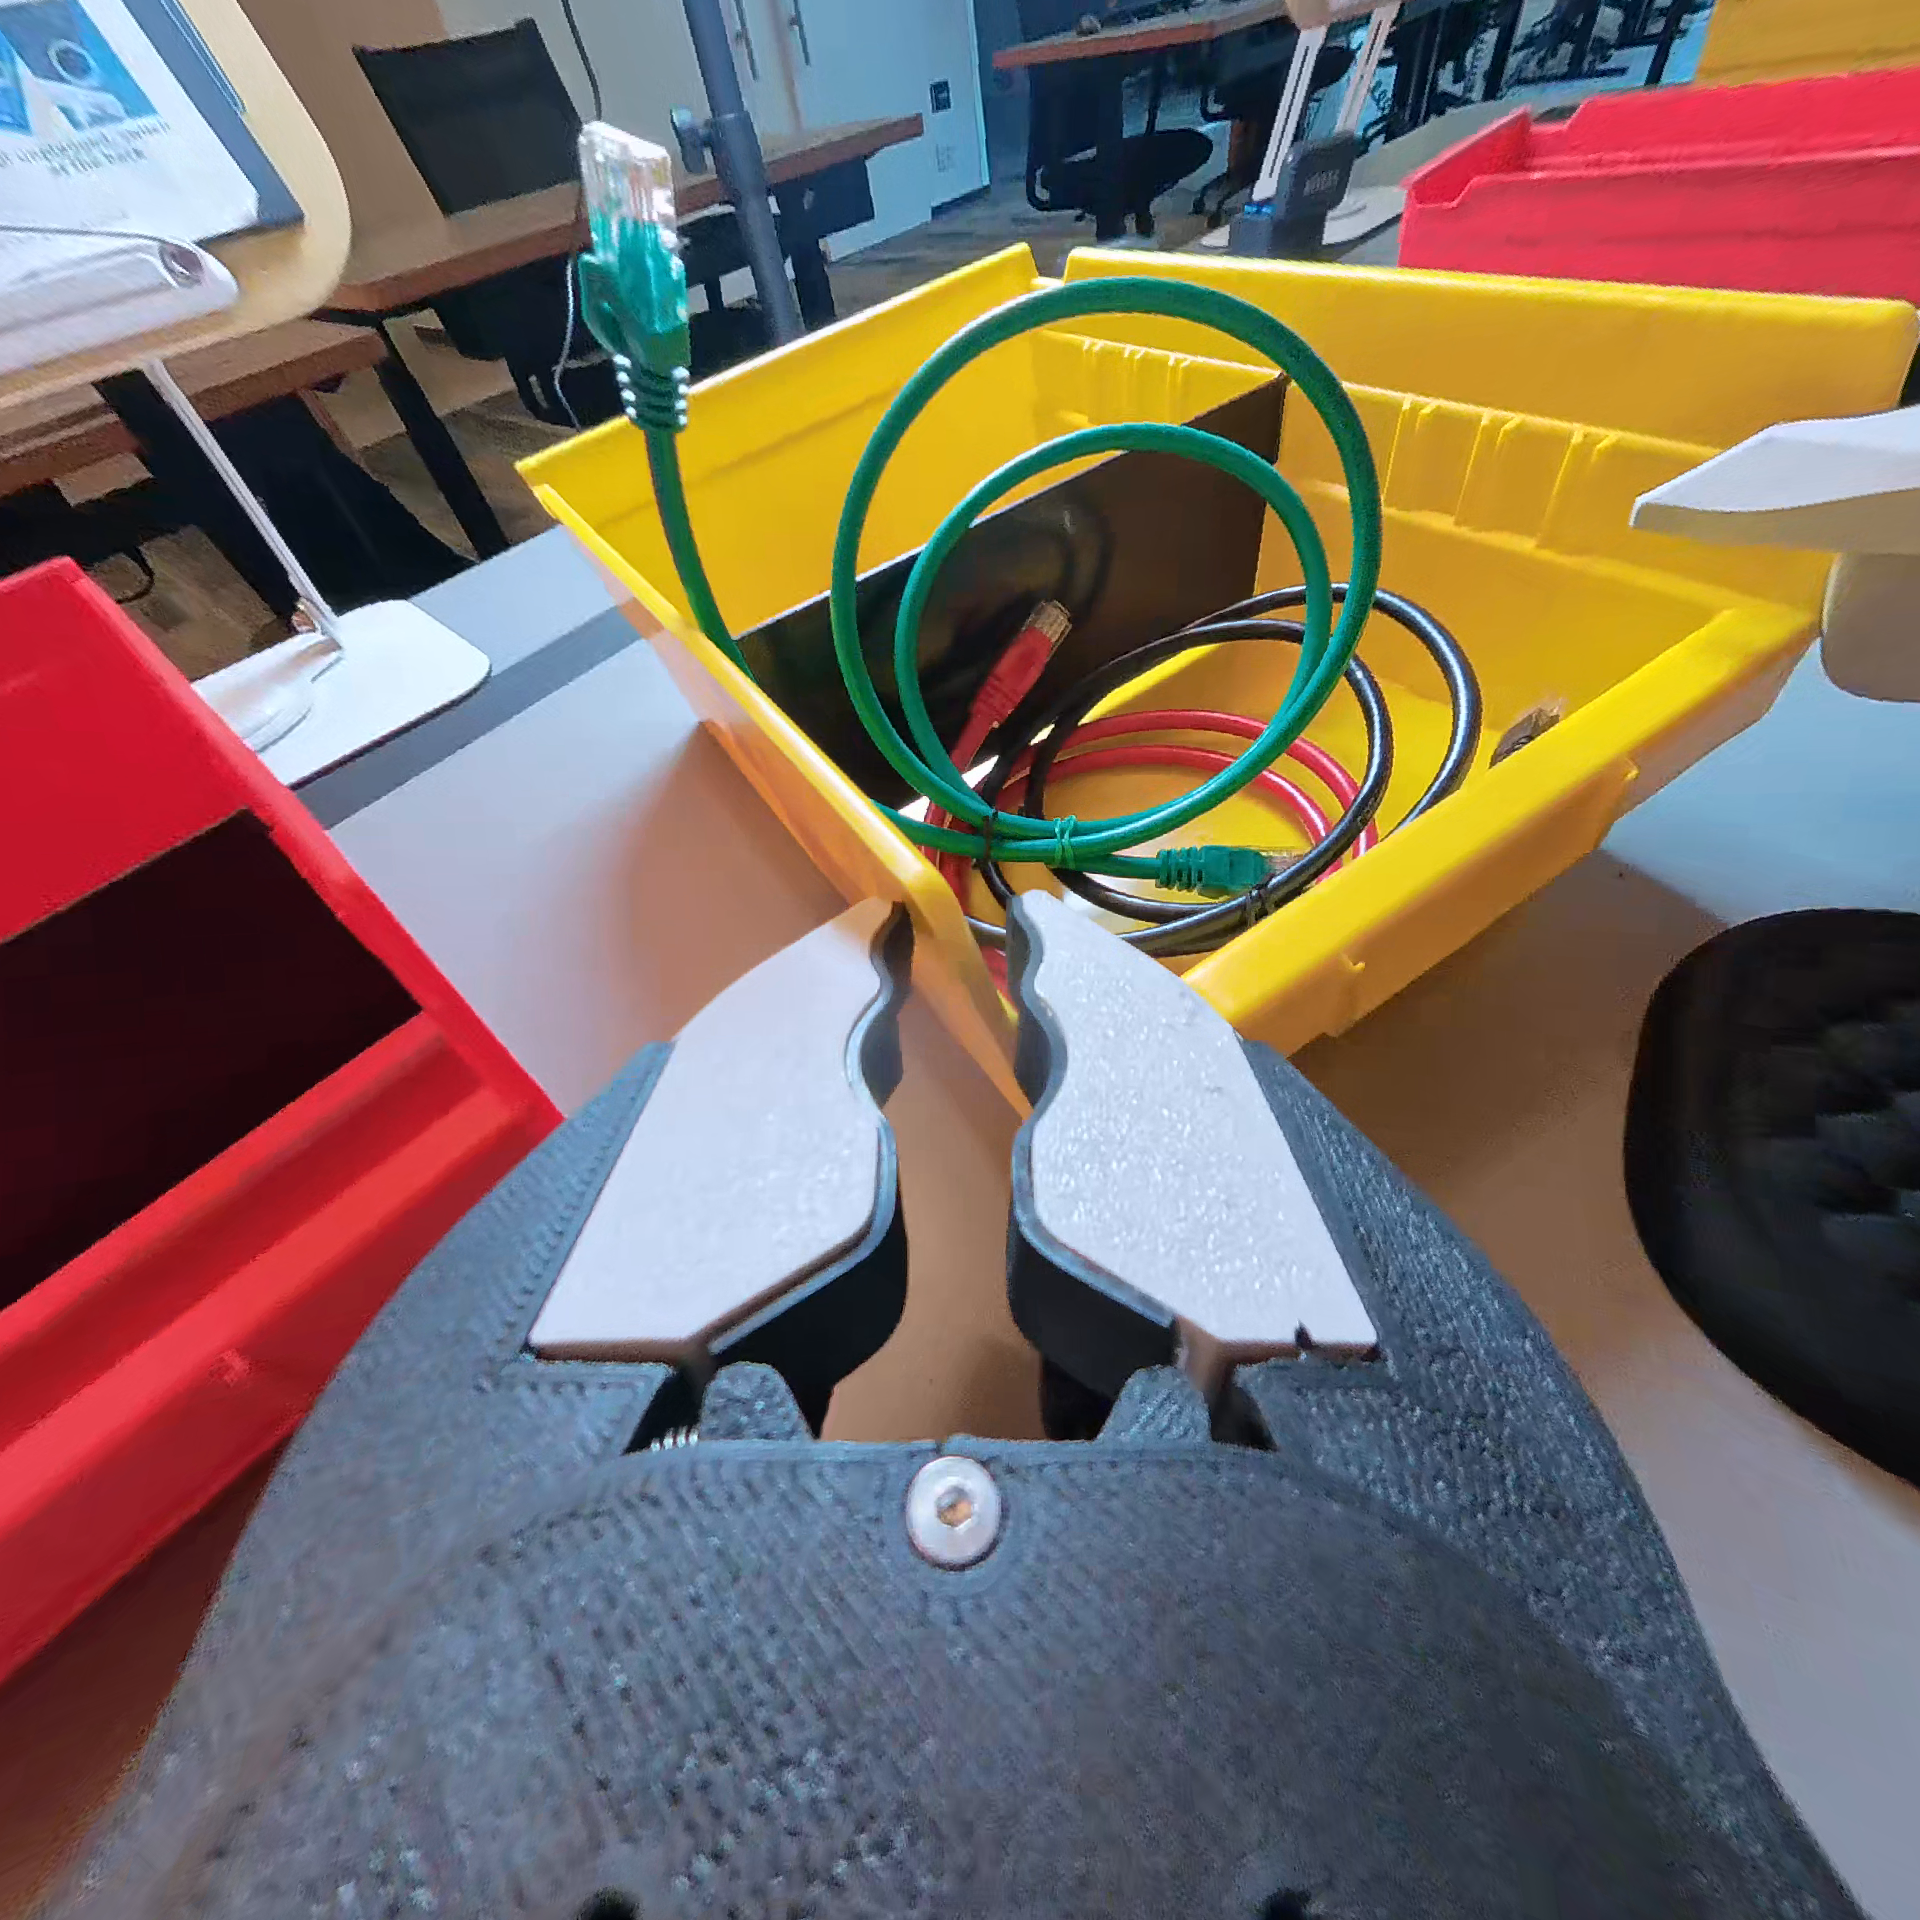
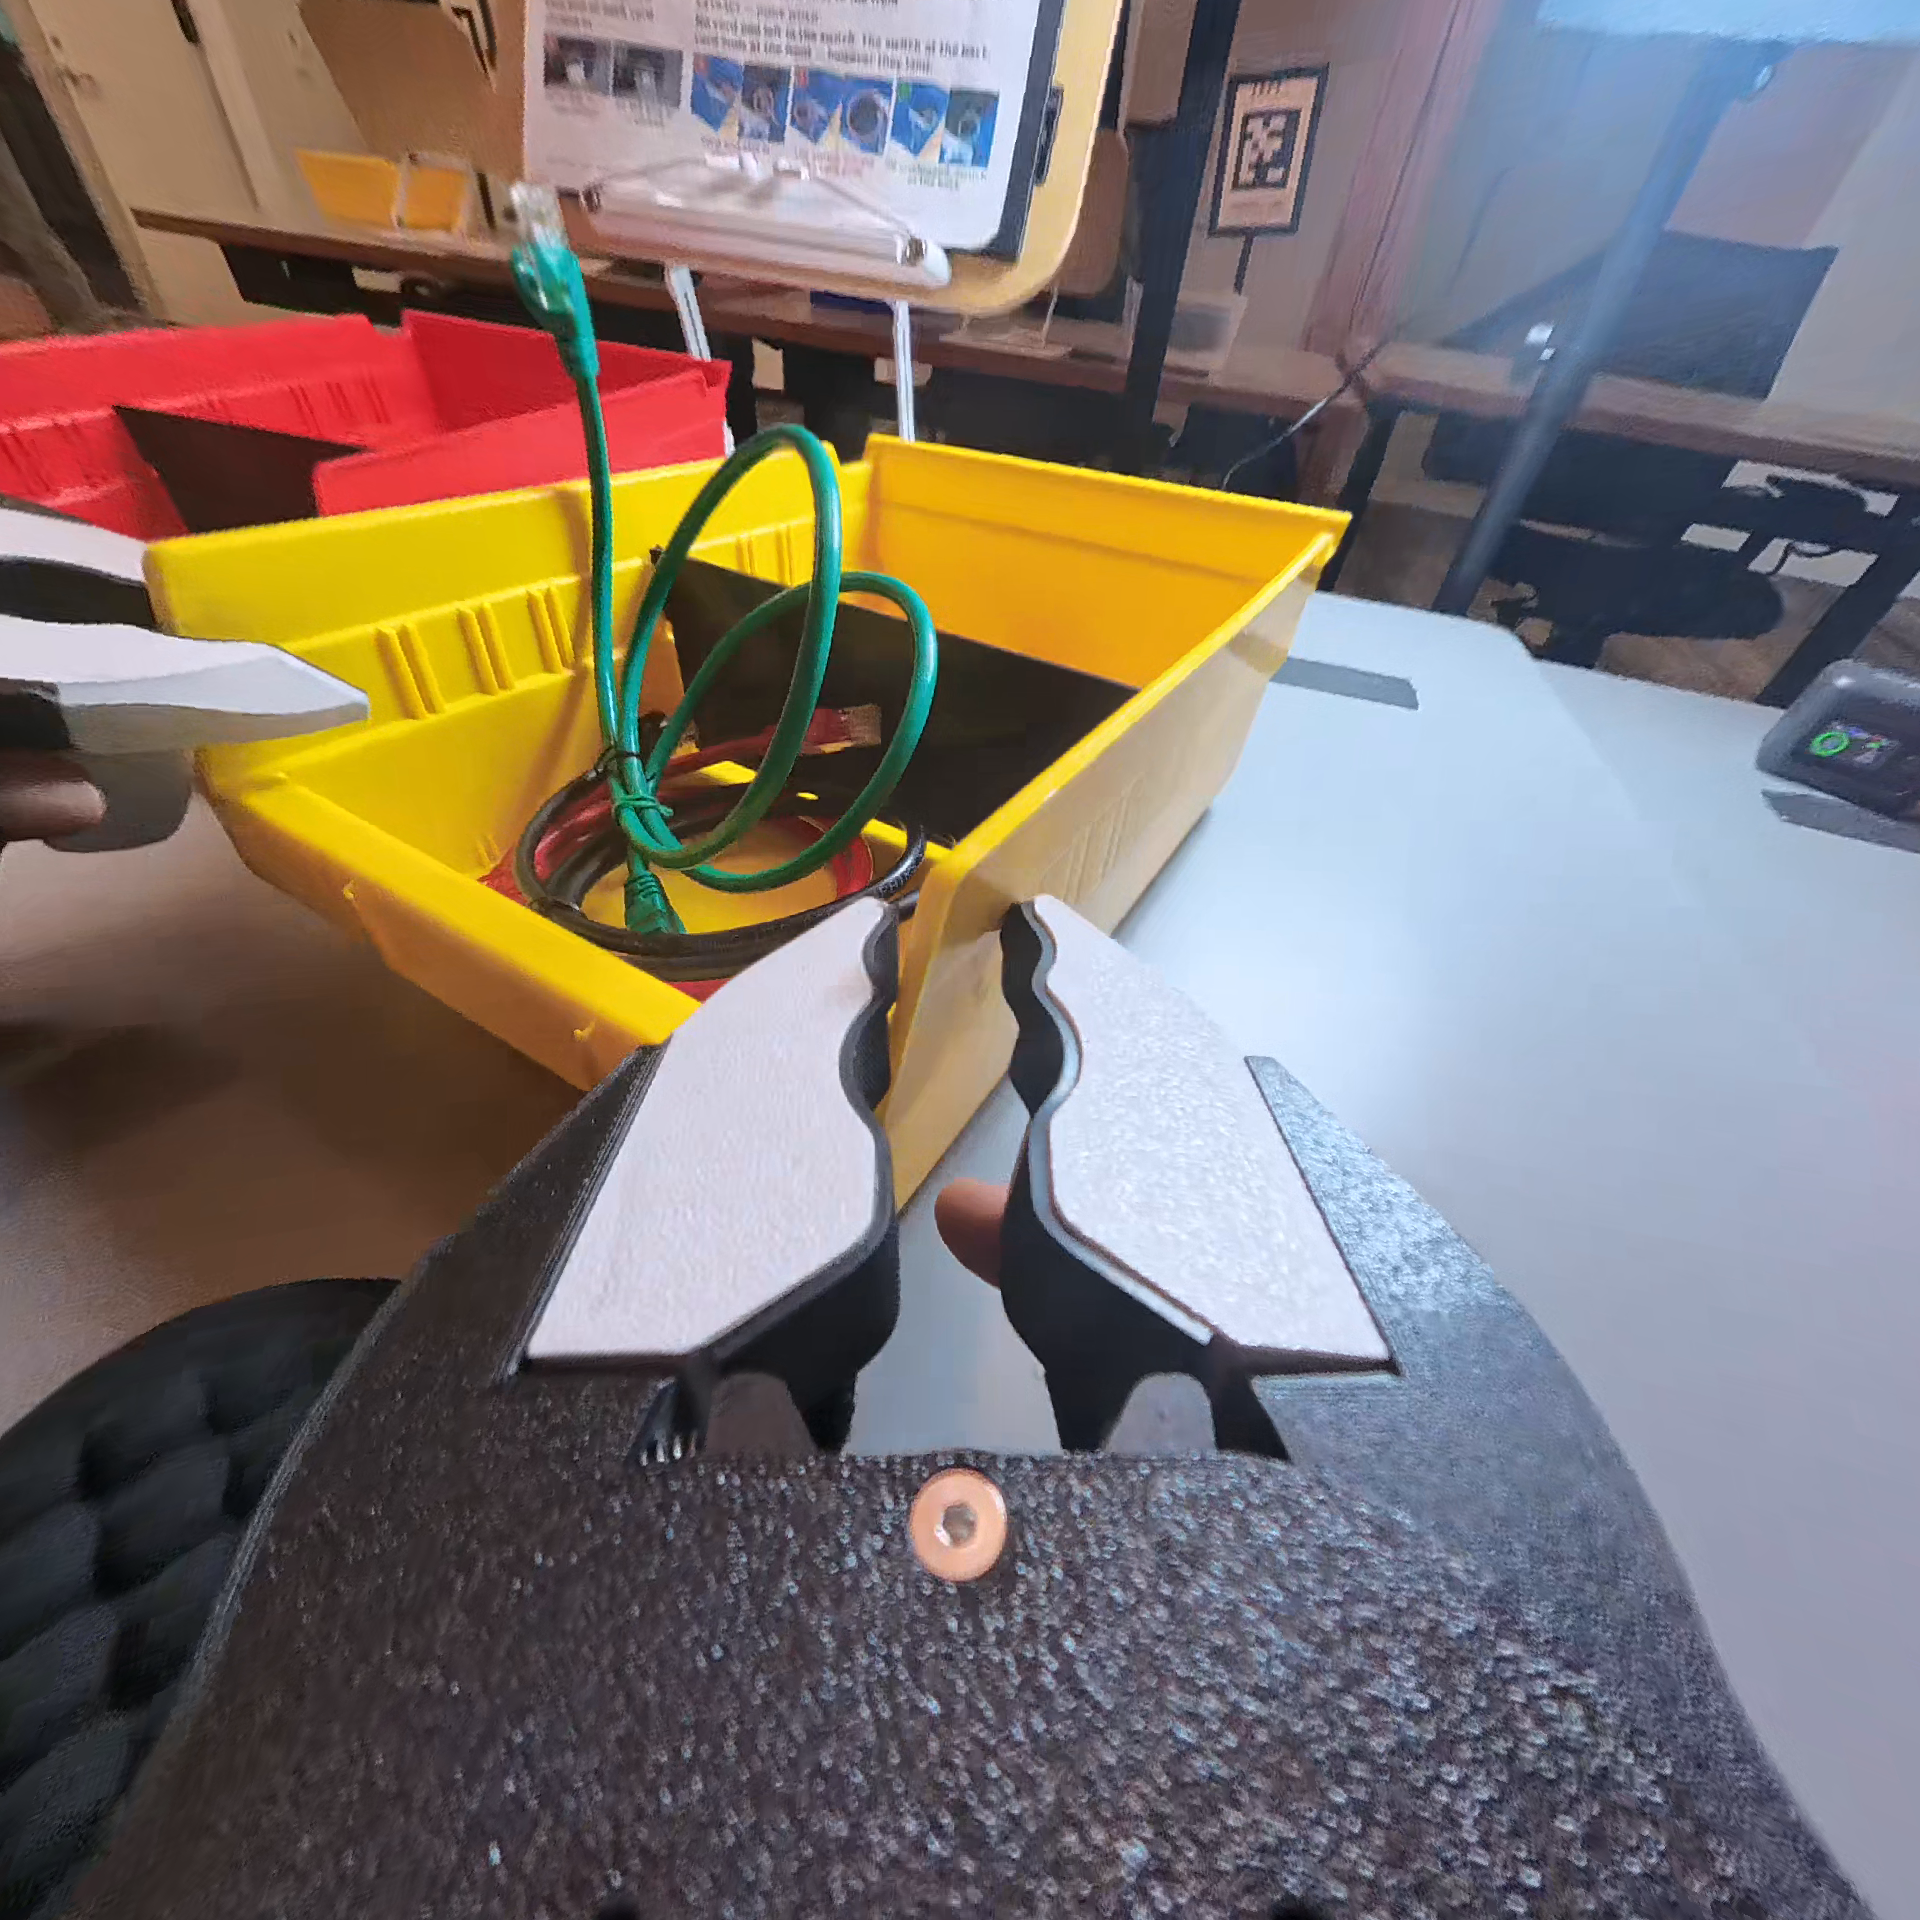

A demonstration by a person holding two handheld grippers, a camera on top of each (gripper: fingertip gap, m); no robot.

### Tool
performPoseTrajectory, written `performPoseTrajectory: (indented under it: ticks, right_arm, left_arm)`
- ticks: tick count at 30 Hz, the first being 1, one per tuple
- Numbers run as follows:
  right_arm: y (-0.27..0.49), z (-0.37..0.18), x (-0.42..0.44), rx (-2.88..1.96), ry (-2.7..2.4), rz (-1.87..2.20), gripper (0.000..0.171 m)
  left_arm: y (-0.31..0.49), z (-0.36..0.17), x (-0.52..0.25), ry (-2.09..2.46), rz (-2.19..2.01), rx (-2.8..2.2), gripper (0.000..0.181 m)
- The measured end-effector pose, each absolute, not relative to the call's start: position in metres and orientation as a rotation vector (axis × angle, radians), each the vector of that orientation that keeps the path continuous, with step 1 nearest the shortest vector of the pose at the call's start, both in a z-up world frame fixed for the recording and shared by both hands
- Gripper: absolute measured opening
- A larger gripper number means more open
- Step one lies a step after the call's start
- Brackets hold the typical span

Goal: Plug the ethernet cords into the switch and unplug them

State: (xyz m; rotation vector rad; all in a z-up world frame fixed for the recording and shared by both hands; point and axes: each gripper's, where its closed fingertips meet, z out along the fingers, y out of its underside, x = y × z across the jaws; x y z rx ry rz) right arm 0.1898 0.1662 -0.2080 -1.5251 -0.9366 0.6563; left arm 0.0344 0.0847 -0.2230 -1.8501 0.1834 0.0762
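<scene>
Three coiled ethernet cords are seen in a yellow bin (image 1: 1475, 353) that stands on the surface (image 2: 1507, 1039): a green cord (image 1: 1112, 582), a red cord (image 1: 1195, 727) and a black cord (image 1: 1444, 675). The green cord is looped above the other two, and one of its plugs (image 1: 629, 208) is raised high over the bin's far left rim, while its other plug (image 1: 1221, 868) lies low by the near wall. A dark divider (image 1: 1143, 499) is set across the bin behind the coils.

The left tool (image 1: 956, 925) is held at the bin's near corner, its jaws narrowly parted and straddling the yellow rim; nothing is gripped. The right tool (image 2: 945, 920) is placed at another near corner of the bin, its jaws likewise narrowly parted over the wall edge and empty. Whether either pad touches the plastic cannot be told for certain.

A red bin (image 1: 208, 1039) is seen close on the left in the left wrist view, and another red bin (image 1: 1662, 187) stands far right. A black woven mat (image 1: 1787, 1174) lies near on the surface between the tools. A small grey device (image 2: 1849, 743) with a lit screen rests at the far right of the right wrist view.
</scene>
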Motion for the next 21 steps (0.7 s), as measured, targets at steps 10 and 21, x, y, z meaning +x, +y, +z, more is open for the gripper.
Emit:
performPoseTrajectory:
  ticks: [10, 21]
  right_arm:
    - [0.114, -0.106, 0.173, -1.209, -0.941, 0.589, 0.016]
    - [0.003, -0.014, 0.010, -0.912, -1.110, 0.792, 0.019]
  left_arm:
    - [0.037, -0.118, 0.012, 0.118, 0.119, -1.594, 0.014]
    - [-0.111, -0.030, -0.129, -0.138, 0.366, -1.392, 0.011]
